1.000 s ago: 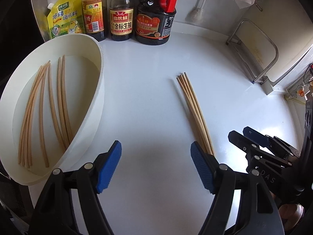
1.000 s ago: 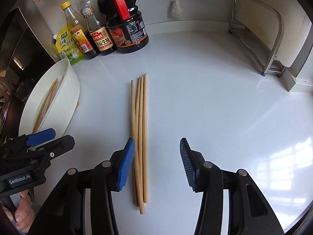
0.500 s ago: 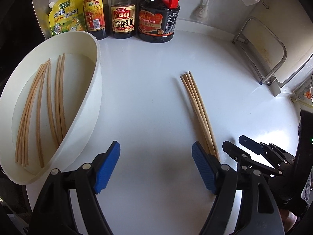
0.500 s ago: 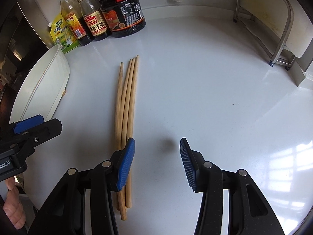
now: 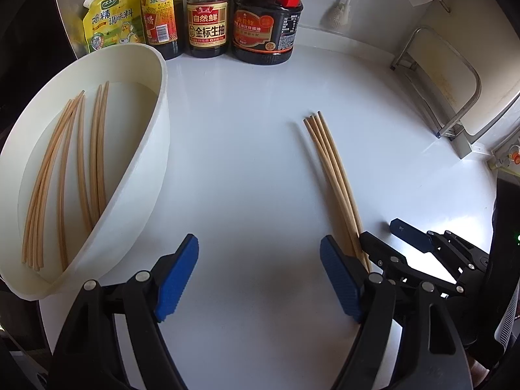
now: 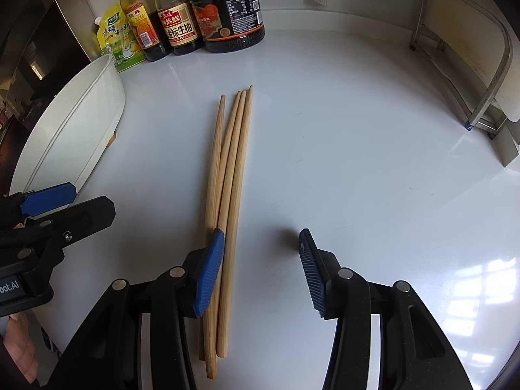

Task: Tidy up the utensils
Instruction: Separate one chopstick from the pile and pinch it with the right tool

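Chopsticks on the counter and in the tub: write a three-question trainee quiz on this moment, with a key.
1. True or false: the right gripper is clamped shut on the loose chopsticks.
2. Multiple choice: where do the other chopsticks lie? A) inside the white tub B) on the metal rack C) across the bottles
3. Fill in: the left gripper holds ____.

Key
1. False. Its jaws stand open, the left pad over the bundle.
2. A
3. Nothing; it is open above bare counter.
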{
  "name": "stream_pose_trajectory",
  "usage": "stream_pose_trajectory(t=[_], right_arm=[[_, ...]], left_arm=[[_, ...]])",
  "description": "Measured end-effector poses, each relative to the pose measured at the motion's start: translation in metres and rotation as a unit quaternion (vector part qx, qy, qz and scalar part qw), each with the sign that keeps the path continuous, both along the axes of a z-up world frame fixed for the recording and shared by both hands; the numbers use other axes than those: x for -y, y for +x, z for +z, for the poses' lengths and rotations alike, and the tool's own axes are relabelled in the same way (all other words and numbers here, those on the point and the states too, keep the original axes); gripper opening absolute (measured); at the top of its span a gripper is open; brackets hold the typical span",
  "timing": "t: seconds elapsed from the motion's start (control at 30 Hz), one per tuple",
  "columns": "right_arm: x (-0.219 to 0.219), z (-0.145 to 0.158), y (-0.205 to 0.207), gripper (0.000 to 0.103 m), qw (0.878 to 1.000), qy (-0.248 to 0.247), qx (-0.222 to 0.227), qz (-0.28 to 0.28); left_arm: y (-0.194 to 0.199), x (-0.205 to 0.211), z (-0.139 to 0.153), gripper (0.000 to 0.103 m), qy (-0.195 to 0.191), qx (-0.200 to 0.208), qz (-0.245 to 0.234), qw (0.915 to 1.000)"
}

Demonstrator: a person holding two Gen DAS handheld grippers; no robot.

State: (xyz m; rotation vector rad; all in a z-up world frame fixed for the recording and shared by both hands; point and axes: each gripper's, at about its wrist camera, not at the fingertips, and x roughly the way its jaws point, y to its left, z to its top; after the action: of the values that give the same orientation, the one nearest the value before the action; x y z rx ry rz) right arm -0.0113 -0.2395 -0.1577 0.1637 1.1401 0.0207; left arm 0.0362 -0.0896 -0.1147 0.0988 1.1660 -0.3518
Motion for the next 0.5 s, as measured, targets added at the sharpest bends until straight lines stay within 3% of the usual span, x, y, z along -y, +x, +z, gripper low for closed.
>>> stream_pose_trajectory(t=[0.5], right_arm=[[-0.001,0.0,0.001,0.046,1.0,-0.01,0.004,0.005]], left_arm=[[-0.001,0.003,-0.011,0.076,0.012,0.001,-0.002,0.9999]])
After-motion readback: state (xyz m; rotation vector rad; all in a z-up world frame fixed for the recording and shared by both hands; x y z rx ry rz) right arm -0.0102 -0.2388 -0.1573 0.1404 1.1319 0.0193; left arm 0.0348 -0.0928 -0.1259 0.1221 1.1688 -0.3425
